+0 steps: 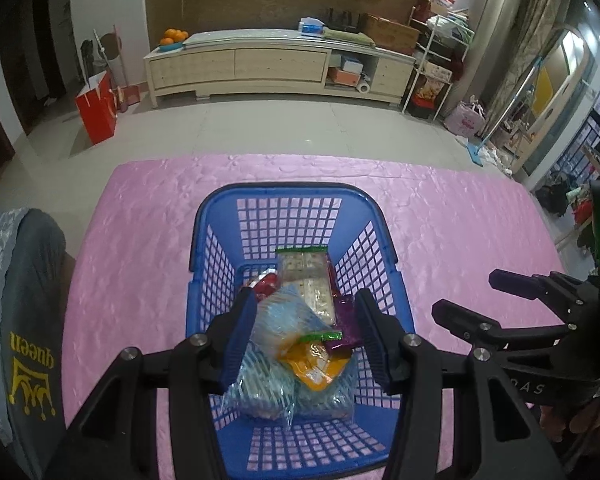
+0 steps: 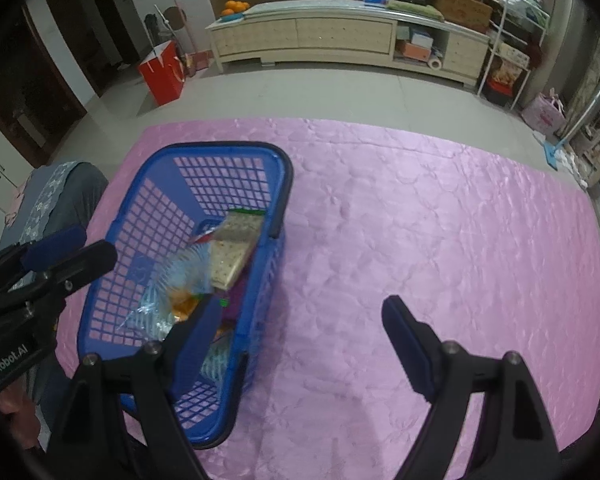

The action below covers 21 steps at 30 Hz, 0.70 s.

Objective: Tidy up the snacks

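Two pairs of jaws standing apart, neither pressing on anything. Left gripper hanging over the blue basket, pads partly spread above the heap of snacks and gripping none of them; right gripper spreading wider, one finger overlapping the basket's near right wall, the other hovering over bare pink tablecloth. Looking straight down into the basket from the left wrist: a clear striped blue packet lying uppermost near the pads, an orange packet with a green top strip resting on it, a purple wrapper just beside, a pale cracker pack with a green edge leaning toward the far wall, and a red packet peeking out at its left. Seeing the same basket from the right wrist at a slant and somewhat blurred, sitting at the left part of the cloth with the wide stretch to its right lying bare. Catching only in the left view a grey cushion printed with a yellow crown, at the table's left edge. Showing beyond, in both views: tiled floor, a red paper bag, a long pale cabinet carrying a bowl of oranges.
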Each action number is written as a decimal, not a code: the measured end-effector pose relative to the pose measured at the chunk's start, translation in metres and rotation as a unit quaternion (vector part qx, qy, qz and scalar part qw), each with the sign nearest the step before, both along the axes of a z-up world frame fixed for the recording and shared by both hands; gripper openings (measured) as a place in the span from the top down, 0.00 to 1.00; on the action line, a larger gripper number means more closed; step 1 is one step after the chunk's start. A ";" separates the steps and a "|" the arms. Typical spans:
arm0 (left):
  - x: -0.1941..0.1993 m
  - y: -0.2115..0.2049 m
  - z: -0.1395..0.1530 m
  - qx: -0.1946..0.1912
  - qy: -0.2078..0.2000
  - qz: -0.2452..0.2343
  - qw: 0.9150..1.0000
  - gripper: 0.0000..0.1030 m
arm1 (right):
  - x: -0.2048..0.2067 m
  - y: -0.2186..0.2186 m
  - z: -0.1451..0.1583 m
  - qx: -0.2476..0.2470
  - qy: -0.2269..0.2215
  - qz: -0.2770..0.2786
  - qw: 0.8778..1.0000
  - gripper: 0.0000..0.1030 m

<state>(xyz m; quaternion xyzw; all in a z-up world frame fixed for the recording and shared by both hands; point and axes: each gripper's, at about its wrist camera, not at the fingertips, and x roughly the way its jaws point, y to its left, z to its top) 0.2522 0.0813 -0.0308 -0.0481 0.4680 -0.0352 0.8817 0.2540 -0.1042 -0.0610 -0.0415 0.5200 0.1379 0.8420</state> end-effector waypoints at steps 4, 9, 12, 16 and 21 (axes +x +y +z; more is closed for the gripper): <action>0.006 -0.003 -0.002 -0.003 0.003 0.002 1.000 0.53 | 0.005 -0.005 -0.001 0.006 0.000 -0.006 1.000 0.17; 0.003 -0.009 -0.006 0.012 0.008 0.001 1.000 0.53 | 0.003 -0.011 -0.001 0.011 -0.002 -0.009 1.000 0.17; -0.004 -0.010 -0.006 0.015 0.010 -0.001 1.000 0.42 | 0.000 -0.012 -0.001 0.012 -0.002 -0.009 1.000 0.17; -0.016 -0.012 0.001 0.035 0.000 0.000 0.999 0.34 | -0.008 -0.015 0.005 0.016 -0.009 -0.010 1.000 0.17; -0.041 -0.016 0.011 0.046 -0.029 -0.013 0.998 0.34 | -0.030 -0.030 0.019 0.039 -0.032 -0.028 0.998 0.17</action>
